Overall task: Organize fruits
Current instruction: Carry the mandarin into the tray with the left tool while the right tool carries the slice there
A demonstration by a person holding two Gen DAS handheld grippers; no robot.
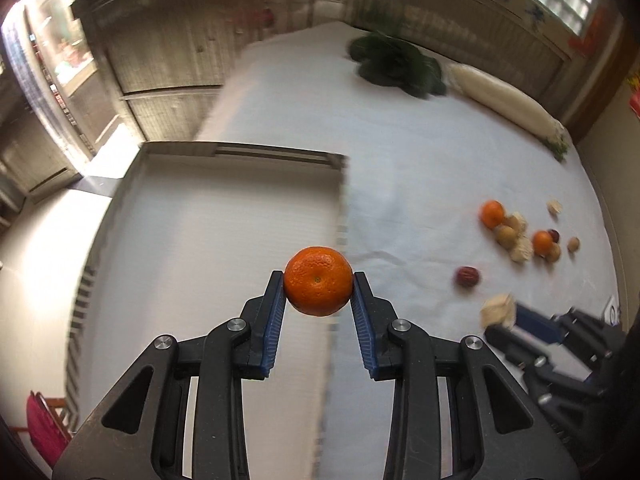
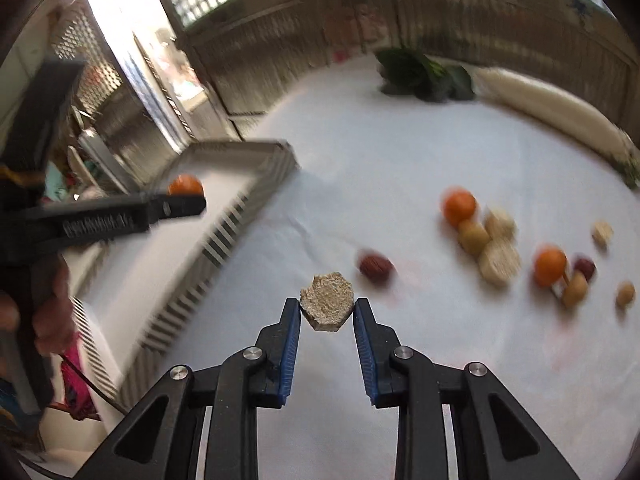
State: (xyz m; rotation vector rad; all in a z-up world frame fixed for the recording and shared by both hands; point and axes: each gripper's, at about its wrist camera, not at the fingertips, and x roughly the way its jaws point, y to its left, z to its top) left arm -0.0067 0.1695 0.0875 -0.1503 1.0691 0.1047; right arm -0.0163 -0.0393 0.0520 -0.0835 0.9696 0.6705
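My left gripper is shut on an orange tangerine and holds it above the right edge of a white slatted tray. In the right wrist view the same gripper and tangerine hang over the tray at the left. My right gripper is shut on a beige hexagonal cake, held above the white tablecloth; it also shows in the left wrist view. A cluster of tangerines, beige cakes, tan round fruits and red dates lies on the cloth to the right.
Dark leafy greens and a long white radish lie at the far side of the table. A wooden panelled wall and windows stand behind. The table edge runs along the right in the left wrist view. A pink object is below the tray at left.
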